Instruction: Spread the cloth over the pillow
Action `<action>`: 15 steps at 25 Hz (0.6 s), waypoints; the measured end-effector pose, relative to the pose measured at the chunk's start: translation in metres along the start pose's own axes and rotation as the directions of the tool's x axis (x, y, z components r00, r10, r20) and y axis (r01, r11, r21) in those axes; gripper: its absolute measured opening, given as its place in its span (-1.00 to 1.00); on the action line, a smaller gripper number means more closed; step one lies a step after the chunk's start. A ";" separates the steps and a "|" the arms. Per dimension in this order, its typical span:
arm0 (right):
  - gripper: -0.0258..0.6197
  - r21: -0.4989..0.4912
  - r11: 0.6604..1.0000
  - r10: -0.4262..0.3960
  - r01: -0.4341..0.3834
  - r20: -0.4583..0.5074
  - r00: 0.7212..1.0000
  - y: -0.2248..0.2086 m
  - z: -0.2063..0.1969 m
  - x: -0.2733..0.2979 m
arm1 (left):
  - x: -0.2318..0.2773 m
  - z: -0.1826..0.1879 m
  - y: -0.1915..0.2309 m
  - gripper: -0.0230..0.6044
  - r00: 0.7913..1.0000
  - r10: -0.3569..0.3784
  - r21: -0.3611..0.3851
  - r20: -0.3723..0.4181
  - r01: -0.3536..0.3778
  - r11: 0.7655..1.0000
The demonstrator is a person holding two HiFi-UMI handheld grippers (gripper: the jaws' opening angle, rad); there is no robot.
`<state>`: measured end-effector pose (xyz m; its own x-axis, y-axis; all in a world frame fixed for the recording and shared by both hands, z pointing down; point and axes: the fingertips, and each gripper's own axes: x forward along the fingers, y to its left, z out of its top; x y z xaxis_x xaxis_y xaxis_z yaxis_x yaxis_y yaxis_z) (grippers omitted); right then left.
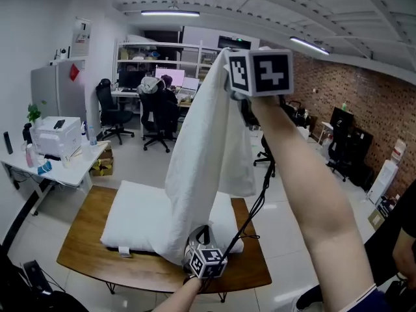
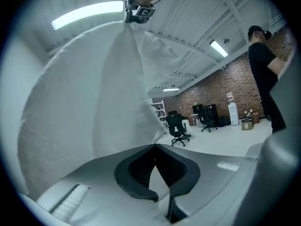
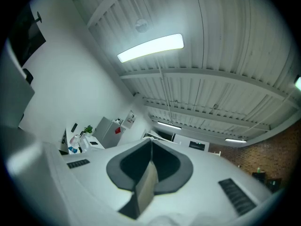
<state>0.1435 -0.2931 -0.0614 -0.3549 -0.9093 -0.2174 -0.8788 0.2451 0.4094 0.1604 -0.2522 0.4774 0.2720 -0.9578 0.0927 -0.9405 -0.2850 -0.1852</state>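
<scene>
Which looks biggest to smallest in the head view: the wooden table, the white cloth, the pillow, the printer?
1. wooden table
2. white cloth and pillow: about alike; the cloth hangs nearer the camera, so I won't rank them
3. printer, smallest

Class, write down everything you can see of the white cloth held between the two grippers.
The cloth is plain white, soft-looking fabric that hangs in long folds. The right gripper is shut on its top corner, held high. The left gripper is shut on a lower edge near the table's front. Between them the cloth stretches steeply, and a loose flap dangles on its right side. Its lower part drapes against the white pillow on the wooden table.
</scene>
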 end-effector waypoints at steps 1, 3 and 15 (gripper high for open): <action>-0.85 -0.004 1.000 -0.004 0.004 -0.002 1.000 -0.001 -0.002 0.001 | -0.005 0.002 0.005 -0.92 1.000 -0.001 -0.012 0.011 0.001 1.000; -0.85 -0.007 1.000 -0.014 0.014 -0.003 1.000 -0.005 -0.005 0.004 | -0.016 0.007 0.016 -0.92 0.999 0.000 -0.036 0.034 0.002 0.999; -0.85 0.083 0.993 -0.083 0.084 -0.010 0.996 -0.038 -0.029 0.021 | -0.070 0.037 0.184 -0.92 0.983 0.174 -0.056 0.064 -0.170 0.984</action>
<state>0.1787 -0.3312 -0.0557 -0.2774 -0.9298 -0.2419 -0.9289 0.1953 0.3147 -0.0243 -0.2394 0.4011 0.1171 -0.9931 -0.0034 -0.9830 -0.1154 -0.1431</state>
